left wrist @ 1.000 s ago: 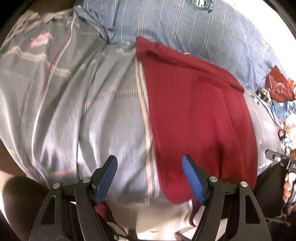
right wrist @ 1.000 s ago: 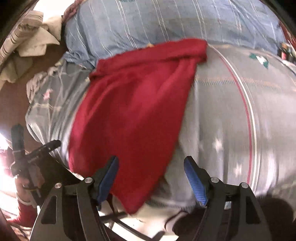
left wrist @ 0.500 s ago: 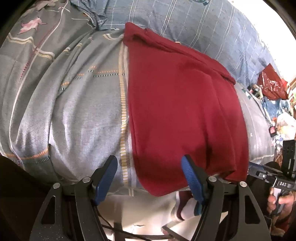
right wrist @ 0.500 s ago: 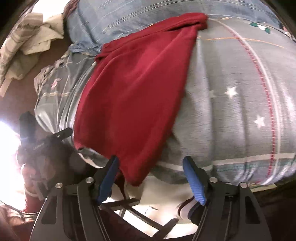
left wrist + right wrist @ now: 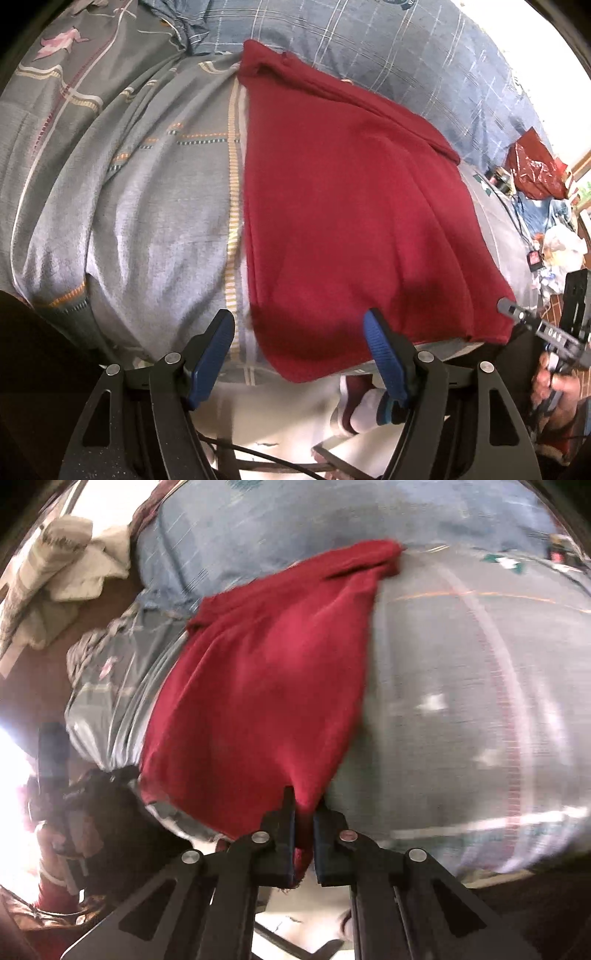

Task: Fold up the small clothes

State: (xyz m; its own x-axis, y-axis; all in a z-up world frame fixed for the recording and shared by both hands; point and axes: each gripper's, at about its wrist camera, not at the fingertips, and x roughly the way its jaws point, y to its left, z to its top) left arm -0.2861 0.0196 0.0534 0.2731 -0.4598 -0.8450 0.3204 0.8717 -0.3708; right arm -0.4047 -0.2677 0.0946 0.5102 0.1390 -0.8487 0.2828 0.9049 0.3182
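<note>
The red cloth [image 5: 354, 221] lies spread on the grey patterned bedsheet [image 5: 147, 203], long edge running from the near edge of the bed up toward the far blue checked pillow [image 5: 388, 55]; its far end is bunched into a small roll right against that pillow; its near hem hangs just over the bed's edge.

The right gripper [image 5: 303, 812] is clenched on the near right corner of the red cloth; the fabric is pinched between the two black fingers [image 5: 284, 834] and a tuft of it pokes out below them; that view is smeared with blur.

The left gripper [image 5: 299, 347] hangs released over the near left corner of the cloth, blue pads [image 5: 212, 362] spread wide; the corner sits between them in the left view, but the pads press on nothing; whether they touch the fabric at all, I cannot tell.

At the far right of the left view the other gripper's black frame shows at the cloth's near right corner, with a hand [image 5: 554, 387] wrapped round its grip; beyond it, a cluttered floor with a red plastic bag [image 5: 535, 170].

On the far left of the right view, a heap of pale folded laundry [image 5: 62, 576] sits off the bed.
</note>
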